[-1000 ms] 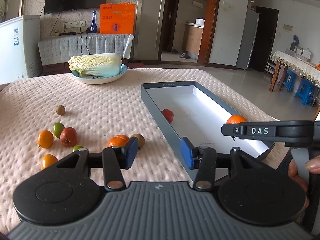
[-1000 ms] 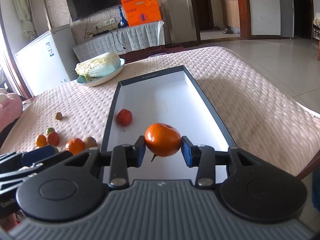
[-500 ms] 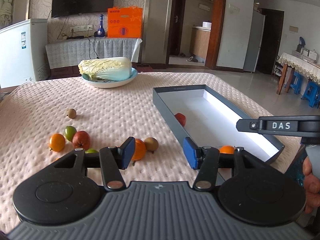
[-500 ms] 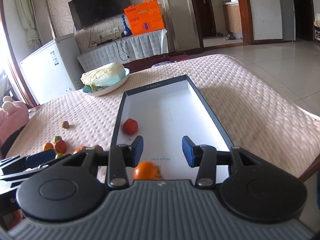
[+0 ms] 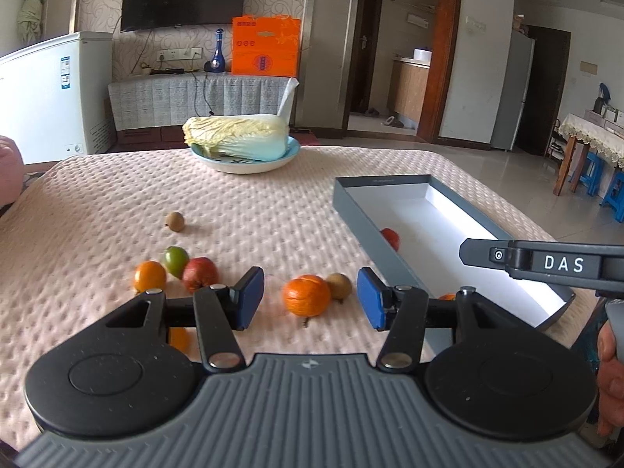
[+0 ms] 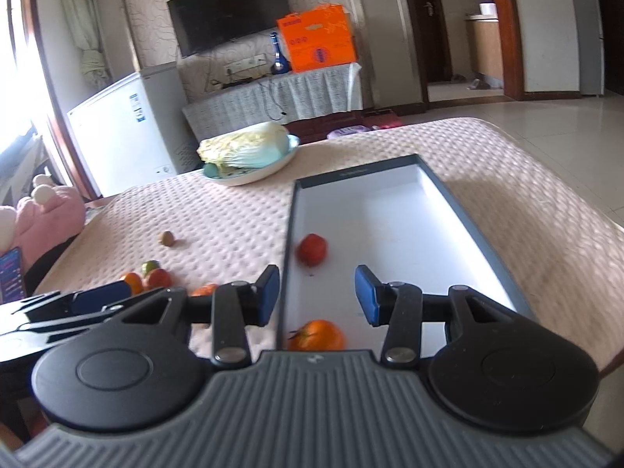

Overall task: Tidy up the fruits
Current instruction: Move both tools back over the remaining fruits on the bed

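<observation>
Two claws gape wide, gripping nothing: left claw (image 5: 310, 298) over a bench tangerine (image 5: 307, 295), right claw (image 6: 316, 299) above the tray (image 6: 468, 216), whose near orange (image 6: 318, 335) is half hidden. "DAS" is readable farther right.

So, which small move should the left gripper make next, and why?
Probably ease the open left gripper forward and down around the orange on the table. That fruit lies between its fingers, next to the brown fruit, still outside the tray. The right gripper is open and holds nothing.
</observation>
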A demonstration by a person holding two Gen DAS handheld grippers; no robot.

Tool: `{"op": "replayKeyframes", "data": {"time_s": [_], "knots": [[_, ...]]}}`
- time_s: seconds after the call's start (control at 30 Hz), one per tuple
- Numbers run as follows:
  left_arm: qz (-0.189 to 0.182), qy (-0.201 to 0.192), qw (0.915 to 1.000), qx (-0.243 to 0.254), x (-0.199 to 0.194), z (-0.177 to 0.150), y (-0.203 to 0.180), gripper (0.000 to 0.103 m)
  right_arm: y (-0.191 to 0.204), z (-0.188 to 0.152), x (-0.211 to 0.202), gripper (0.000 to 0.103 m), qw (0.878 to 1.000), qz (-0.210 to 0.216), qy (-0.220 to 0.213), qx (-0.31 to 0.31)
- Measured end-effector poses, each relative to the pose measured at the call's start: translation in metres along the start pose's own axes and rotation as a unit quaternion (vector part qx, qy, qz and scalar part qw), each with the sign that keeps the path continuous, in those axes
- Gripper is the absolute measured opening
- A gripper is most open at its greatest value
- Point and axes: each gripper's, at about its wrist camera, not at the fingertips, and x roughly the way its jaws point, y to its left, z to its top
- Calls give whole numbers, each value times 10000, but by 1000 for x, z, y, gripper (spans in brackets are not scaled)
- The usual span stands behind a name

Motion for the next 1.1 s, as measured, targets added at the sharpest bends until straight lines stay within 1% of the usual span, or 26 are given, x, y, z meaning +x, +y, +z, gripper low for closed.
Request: {"op": "replayKeyframes", "data": {"time_s": [0.33,0.47,0.83,1.1], "knots": [[205,-20,9997,-89,-7,-1,25,59,47,-5,8,46,9977,382,46,-559],[282,-23,9995,-132,-9,-1,36,59,58,-7,12,46,9967,468,110,-647],[462,-31,9986,-236,-14,-3,65,59,75,-15,19,46,9946,535,268,-847],[517,-47,9981,-329,-19,-3,83,59,87,-22,24,46,9928,538,378,-1006]]}}
